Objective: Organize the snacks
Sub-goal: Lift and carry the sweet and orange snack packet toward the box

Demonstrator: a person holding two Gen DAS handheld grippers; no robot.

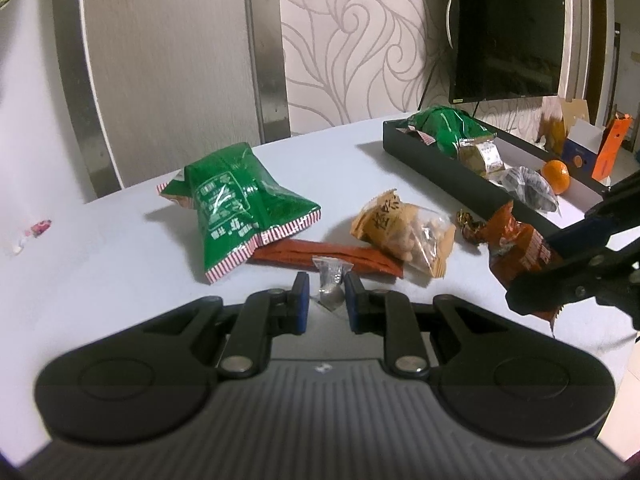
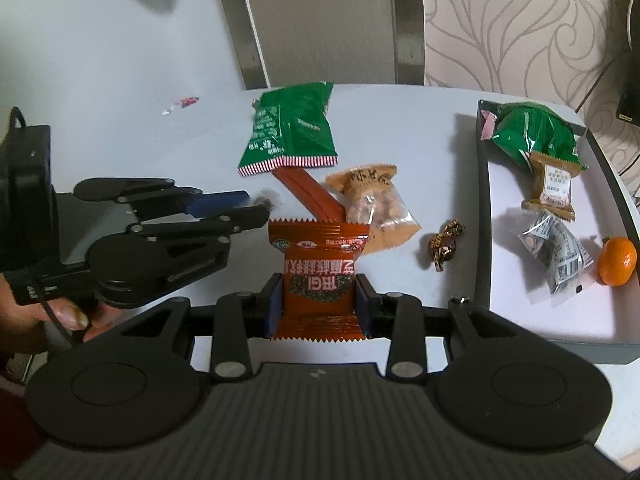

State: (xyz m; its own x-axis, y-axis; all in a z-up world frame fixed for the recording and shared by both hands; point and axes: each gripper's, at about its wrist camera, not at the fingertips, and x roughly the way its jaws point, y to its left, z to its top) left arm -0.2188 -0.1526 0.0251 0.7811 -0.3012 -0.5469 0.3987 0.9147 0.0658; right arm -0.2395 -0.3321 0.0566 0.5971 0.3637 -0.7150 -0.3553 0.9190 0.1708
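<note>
1. Orange-brown snack packet (image 2: 318, 280): I am pinching it across its width in my right gripper (image 2: 318, 300), both blue pads pressing its sides; its serrated top edge is standing up ahead of the claw, its bottom seam hanging behind the fingertips.
2. Small clear sachet (image 1: 330, 282): I am holding this between the fingertips of my left gripper (image 1: 327, 294), jaws drawn as far in as the sachet allows; the grip is looking shallow, on the lower part only.
3. Loose snacks ahead of my right claw: a flat red stick pack (image 2: 308, 196), a tan bag of nuts (image 2: 374, 200) touching it, a green bag (image 2: 290, 130) beyond, and a foil-wrapped sweet (image 2: 446, 242) ahead and to the right.
4. Dark tray (image 2: 482, 208), to the right of the right claw: already holding a second green bag (image 2: 532, 134), wrapped cakes and a mandarin (image 2: 616, 262).
5. Table (image 2: 120, 92): everything is resting on it.
6. Risks, as I judge them: the slick sachet may slip out if I am tilting or swinging the left claw; the packet may crumple or twist free, being held by its edges; the tray's near wall may catch the dangling seam if I am carrying it in too low.
</note>
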